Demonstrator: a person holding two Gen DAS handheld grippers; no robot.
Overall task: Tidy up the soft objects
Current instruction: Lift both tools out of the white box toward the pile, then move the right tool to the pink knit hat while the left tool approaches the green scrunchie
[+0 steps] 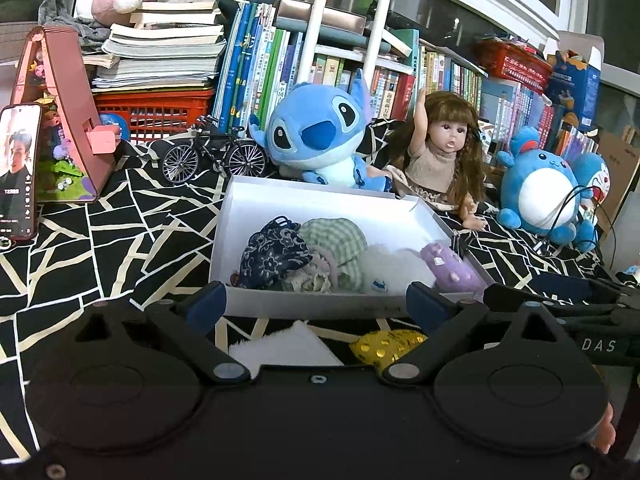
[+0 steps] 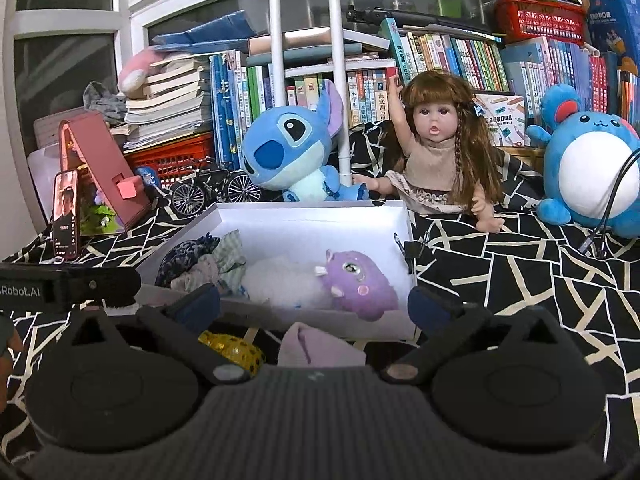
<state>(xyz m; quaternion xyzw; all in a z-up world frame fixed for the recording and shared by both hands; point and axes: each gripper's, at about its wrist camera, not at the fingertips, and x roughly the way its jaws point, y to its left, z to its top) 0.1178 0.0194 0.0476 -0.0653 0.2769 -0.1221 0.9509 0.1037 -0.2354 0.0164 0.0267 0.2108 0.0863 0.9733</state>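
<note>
Patterned cloth (image 1: 120, 236) (black, cream lines) carries white box (image 1: 320, 200), doll (image 1: 436, 160), plushies.

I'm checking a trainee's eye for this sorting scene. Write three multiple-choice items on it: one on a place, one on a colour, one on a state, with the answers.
1. Where does the purple plush toy lie?
A. Inside the white box
B. On the stack of books
C. In the doll's lap

2. What colour is the small sequinned item on the cloth in front of the box?
A. Red
B. Gold
C. Green

3. How do the fingers of the right gripper stand?
A. Clamped on the purple plush toy
B. Closed on nothing
C. Spread wide, holding nothing

Answers:
1. A, it rests in the box's right end beside a white fluffy item.
2. B, its sequins shine gold against the black patterned cloth.
3. C, the two pads stand far apart with nothing gripped between them.
</note>
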